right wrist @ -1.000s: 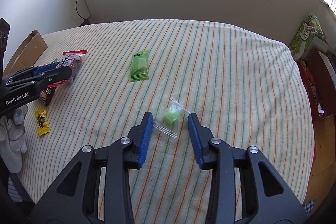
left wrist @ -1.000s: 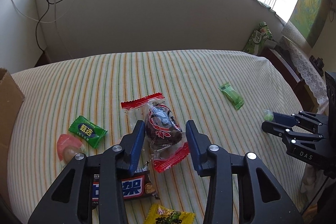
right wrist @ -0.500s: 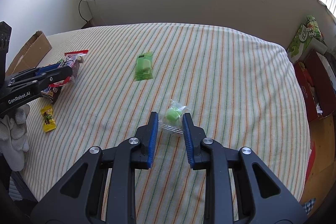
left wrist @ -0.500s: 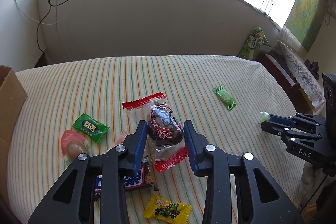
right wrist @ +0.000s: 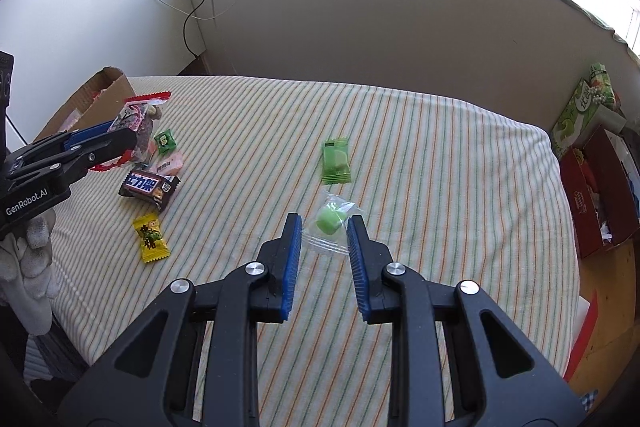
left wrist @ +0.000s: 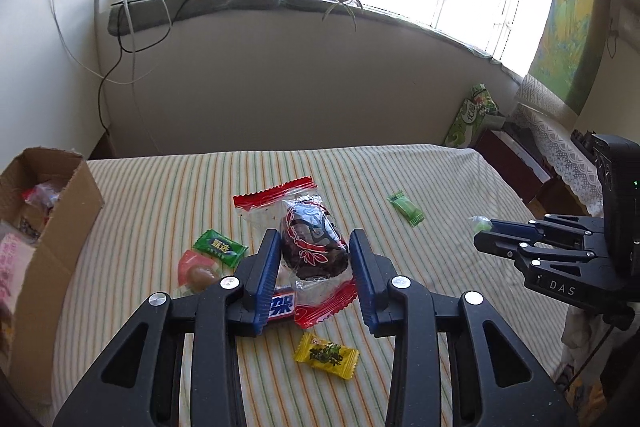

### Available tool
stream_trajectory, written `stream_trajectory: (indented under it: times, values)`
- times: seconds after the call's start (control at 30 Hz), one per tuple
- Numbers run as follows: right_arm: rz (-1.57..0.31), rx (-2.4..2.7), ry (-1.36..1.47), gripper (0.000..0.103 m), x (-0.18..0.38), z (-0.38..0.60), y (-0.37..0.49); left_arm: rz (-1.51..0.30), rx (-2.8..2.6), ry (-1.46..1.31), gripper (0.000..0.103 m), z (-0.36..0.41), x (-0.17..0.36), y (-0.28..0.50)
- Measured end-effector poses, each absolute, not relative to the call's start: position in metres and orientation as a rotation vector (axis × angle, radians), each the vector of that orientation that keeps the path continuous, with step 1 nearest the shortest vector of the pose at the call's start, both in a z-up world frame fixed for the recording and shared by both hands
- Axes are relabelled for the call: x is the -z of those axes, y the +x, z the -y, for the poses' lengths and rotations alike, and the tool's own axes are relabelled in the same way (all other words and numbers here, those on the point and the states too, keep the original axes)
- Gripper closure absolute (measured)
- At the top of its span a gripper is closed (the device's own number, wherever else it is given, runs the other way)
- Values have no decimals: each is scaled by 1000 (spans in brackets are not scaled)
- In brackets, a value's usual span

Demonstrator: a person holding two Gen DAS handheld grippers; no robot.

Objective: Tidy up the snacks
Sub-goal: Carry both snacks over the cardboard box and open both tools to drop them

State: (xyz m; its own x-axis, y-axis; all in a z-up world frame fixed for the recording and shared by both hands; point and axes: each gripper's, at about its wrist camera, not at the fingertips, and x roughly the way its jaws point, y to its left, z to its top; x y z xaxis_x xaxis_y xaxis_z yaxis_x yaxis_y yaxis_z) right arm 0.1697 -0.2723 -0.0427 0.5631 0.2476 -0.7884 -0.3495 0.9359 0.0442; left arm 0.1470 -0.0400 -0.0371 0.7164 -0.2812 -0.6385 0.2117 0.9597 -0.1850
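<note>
My left gripper point(left wrist: 314, 239) is shut on a clear, red-edged packet with a dark snack point(left wrist: 308, 223) and holds it above the striped table point(left wrist: 400, 171). In the right wrist view the same left gripper point(right wrist: 128, 139) carries that packet point(right wrist: 136, 115) close to the cardboard box point(right wrist: 100, 95). My right gripper point(right wrist: 324, 223) is shut on a small green candy in a clear wrapper point(right wrist: 329, 221), lifted off the cloth. On the table lie a flat green packet point(right wrist: 336, 163), a chocolate bar point(right wrist: 149, 187), a yellow candy point(right wrist: 150, 237) and a small green candy point(right wrist: 165, 141).
The cardboard box point(left wrist: 60, 219) at the table's left edge holds several snacks. A red jelly cup point(left wrist: 198, 269) lies beside the bar. A green tissue pack point(left wrist: 472, 119) and a red box point(right wrist: 592, 195) stand off the table's right side. A gloved hand point(right wrist: 32, 259) holds the left gripper.
The right jaws closed on the green candy and lifted it. The left gripper tightened on the red-edged packet and rose with it, so the box and more of the window came into view.
</note>
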Motion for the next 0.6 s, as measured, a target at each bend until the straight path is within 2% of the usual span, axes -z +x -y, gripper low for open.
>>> stream_trajectory:
  times: [0.6]
  values:
    - [-793,-530,-209,79,-14,165,148,-622,126,-176,69,-58,16,91]
